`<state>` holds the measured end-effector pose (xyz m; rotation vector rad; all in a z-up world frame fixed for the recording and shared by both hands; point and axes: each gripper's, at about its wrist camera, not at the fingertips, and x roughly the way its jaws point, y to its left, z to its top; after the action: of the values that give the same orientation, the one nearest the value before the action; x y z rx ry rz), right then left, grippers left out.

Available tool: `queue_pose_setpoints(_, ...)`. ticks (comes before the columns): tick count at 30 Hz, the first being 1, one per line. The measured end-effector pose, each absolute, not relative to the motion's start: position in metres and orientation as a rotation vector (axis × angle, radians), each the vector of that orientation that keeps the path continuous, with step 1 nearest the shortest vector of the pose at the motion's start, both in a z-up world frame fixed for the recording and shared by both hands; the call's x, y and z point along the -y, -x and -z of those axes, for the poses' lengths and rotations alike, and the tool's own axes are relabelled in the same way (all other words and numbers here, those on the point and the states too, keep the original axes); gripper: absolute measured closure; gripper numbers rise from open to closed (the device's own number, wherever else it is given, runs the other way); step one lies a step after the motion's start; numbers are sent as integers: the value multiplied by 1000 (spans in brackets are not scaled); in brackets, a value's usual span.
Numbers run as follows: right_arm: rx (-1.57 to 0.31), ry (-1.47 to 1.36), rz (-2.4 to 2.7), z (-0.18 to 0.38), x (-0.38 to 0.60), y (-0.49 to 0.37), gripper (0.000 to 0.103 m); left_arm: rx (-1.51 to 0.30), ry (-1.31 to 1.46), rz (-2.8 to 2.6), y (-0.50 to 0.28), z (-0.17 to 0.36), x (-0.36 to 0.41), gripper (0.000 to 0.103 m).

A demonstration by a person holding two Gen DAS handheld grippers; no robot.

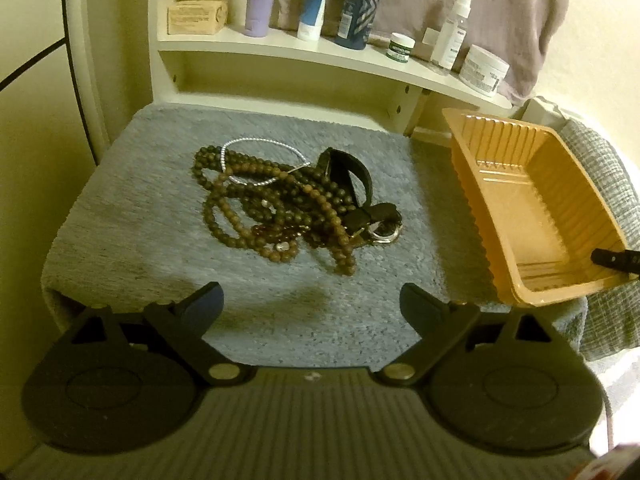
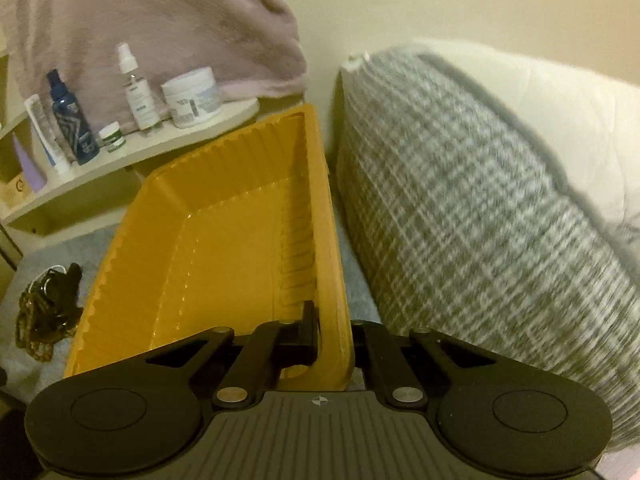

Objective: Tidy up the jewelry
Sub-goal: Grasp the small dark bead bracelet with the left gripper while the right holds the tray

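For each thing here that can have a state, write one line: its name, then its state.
Left gripper: open, holding nothing, above the grey mat.
Right gripper: shut on the tray's near wall.
Orange tray: empty, tilted.
Jewelry pile: tangled on the mat, outside the tray.
Black strap: lying in the pile.
Spray bottle: upright on the shelf.

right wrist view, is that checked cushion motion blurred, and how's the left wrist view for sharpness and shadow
Right wrist view: the checked cushion is smeared, the orange tray sharper. Left wrist view: the bead pile is fairly crisp under dim yellowish light, with a soft shadow on the grey mat; both show fisheye bending.
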<state>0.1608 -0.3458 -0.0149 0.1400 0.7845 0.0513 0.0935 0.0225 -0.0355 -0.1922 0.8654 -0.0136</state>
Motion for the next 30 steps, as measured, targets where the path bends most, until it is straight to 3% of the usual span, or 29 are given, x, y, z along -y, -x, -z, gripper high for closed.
queue_pose_setpoints(15, -694, 91, -29, -3, 308, -153, 99, -824, 146, 24, -108, 33, -40, 13)
queue_pose_setpoints(18, -698, 89, -27, -2, 309, -153, 99, -827, 157, 47, -115, 35, -39, 19)
queue_pose_setpoints(26, -707, 74, -19, -4, 311, -150, 99, -811, 133, 106, -126, 40, -24, 51)
queue_pose_setpoints(30, -711, 64, -16, -3, 312, -150, 99, -793, 94, 114, -127, 38, -23, 52)
